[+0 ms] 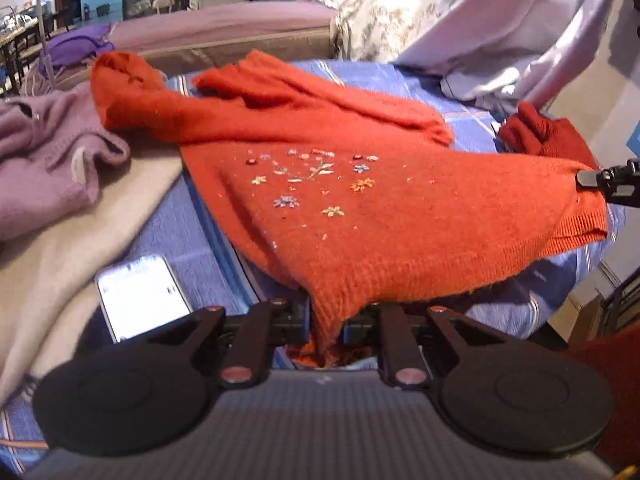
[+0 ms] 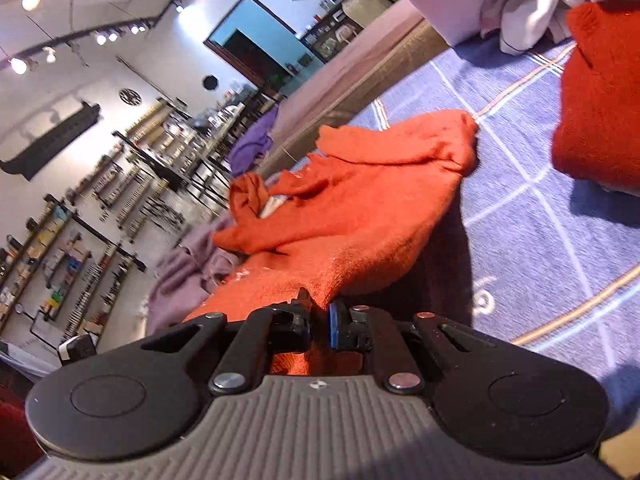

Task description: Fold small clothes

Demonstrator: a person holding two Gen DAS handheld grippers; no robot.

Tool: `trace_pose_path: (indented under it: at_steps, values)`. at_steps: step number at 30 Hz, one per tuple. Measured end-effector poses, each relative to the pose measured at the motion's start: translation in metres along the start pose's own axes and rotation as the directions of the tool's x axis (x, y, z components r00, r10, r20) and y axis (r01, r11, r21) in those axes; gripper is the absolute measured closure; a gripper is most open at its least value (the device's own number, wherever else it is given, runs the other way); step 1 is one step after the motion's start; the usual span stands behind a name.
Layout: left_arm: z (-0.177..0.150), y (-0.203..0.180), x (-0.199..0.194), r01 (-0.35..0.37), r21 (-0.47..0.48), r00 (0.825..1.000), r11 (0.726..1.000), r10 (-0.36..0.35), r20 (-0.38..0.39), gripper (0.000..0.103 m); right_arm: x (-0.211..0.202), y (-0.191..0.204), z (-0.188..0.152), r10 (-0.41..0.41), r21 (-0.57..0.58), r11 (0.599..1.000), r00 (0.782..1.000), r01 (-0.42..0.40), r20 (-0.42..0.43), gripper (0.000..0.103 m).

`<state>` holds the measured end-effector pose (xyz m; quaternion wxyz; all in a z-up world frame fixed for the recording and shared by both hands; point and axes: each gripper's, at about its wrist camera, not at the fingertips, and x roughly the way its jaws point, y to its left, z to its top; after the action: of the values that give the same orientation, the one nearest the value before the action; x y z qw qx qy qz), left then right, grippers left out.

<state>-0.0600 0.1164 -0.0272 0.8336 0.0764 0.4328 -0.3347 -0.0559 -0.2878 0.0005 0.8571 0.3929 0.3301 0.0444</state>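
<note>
Both claws, left (image 1: 326,320) and right (image 2: 320,322), pinch the orange sweater's (image 1: 360,216) hem.

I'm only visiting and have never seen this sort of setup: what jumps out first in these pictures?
A fuzzy orange knit sweater with small embroidered flowers fills the middle, spread over a blue striped cloth. The left gripper pinches its hem at the bottom of the view, and the right gripper clamps another edge. A lilac knit garment lies crumpled at the left, with a lit smartphone near it.
</note>
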Motion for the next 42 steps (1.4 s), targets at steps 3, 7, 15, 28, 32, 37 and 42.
trace_pose_path:
  at_steps: [3, 7, 15, 28, 32, 37, 42]
  values:
    - [-0.037, 0.002, 0.016, -0.016, 0.001, 0.994, 1.000, 0.016, -0.107, 0.090, 0.007, -0.021, -0.017, -0.063, 0.023, 0.998, 0.994, 0.065, -0.086, 0.088]
    - [-0.059, 0.007, 0.018, -0.041, -0.004, 0.987, 0.999, 0.040, -0.156, 0.090, 0.023, -0.043, -0.051, -0.155, 0.053, 0.985, 0.976, 0.165, -0.150, 0.088]
    - [-0.081, 0.024, 0.023, -0.068, 0.005, 0.961, 0.998, 0.067, -0.267, 0.088, 0.046, -0.043, -0.066, -0.332, -0.076, 0.943, 0.912, 0.323, -0.241, 0.076]
    - [-0.015, 0.010, -0.030, -0.056, 0.096, 0.997, 0.994, 0.062, -0.055, 0.037, 0.022, -0.013, -0.050, -0.394, -0.317, 0.871, 0.919, 0.375, 0.005, 0.056]
    - [0.017, -0.013, 0.019, -0.039, 0.167, 0.998, 0.985, 0.045, -0.033, 0.037, 0.069, 0.009, -0.046, -0.325, -0.426, 0.864, 0.943, 0.268, -0.068, 0.051]
    - [0.009, -0.046, 0.093, 0.000, 0.242, 0.992, 0.970, 0.030, -0.121, 0.037, 0.123, 0.028, -0.059, -0.313, -0.544, 0.819, 0.937, 0.183, -0.155, 0.048]
    - [-0.019, -0.044, 0.115, -0.040, 0.287, 0.994, 0.957, 0.068, -0.086, 0.029, 0.135, 0.007, -0.078, -0.380, -0.607, 0.767, 0.910, 0.209, -0.167, 0.041]
